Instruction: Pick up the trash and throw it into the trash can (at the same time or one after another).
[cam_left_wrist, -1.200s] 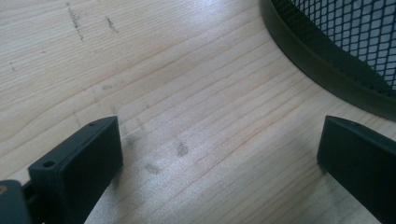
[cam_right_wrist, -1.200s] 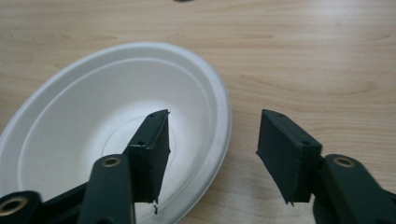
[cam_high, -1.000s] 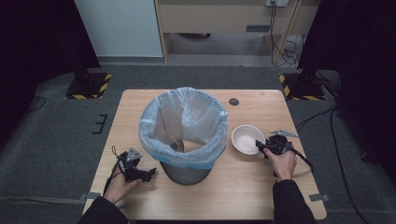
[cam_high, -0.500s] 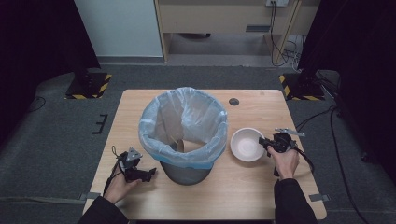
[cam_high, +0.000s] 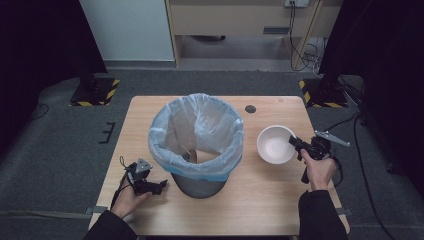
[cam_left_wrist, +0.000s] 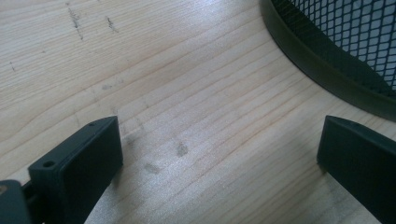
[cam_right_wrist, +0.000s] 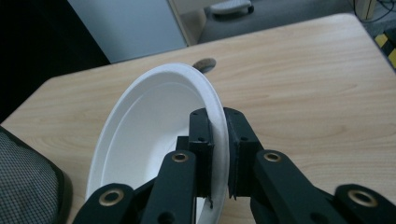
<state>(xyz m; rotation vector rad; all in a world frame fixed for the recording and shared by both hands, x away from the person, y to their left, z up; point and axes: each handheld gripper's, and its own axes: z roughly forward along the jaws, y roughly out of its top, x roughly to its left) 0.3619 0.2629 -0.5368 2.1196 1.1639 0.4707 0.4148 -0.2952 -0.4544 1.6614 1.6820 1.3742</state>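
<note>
Sitting mid-table (cam_high: 150, 115): mesh bin (cam_high: 197, 145) lined with a pale blue bag (cam_high: 220, 120), something tan lying at the bottom, too small to identify.

Right of the bin, just beside it: white bowl (cam_high: 274, 144), tilting with its opening facing left toward the bin. Right gripper (cam_high: 296, 143) clamping the bowl's right rim, one jaw inside and one outside the wall; right hand (cam_high: 318, 170) holding the gripper from the near right, cable trailing off toward the table's right edge. Same grip reading clearly in the right gripper view: both black jaws pinching the thin rim of the bowl (cam_right_wrist: 163, 126), bin's mesh wall (cam_right_wrist: 28, 182) showing at lower left, small dark disc (cam_right_wrist: 204, 64) lying on the wood just past the bowl's far edge.

Left gripper (cam_high: 161, 185) resting low at the near left of the table, just beside the bin's base, left hand (cam_high: 129, 197) wrapping around it. Jaws standing wide apart in the left gripper view, holding nothing, bare wood (cam_left_wrist: 187, 93) between them, bin's dark base ring (cam_left_wrist: 322, 70) curving across the upper right.
</note>
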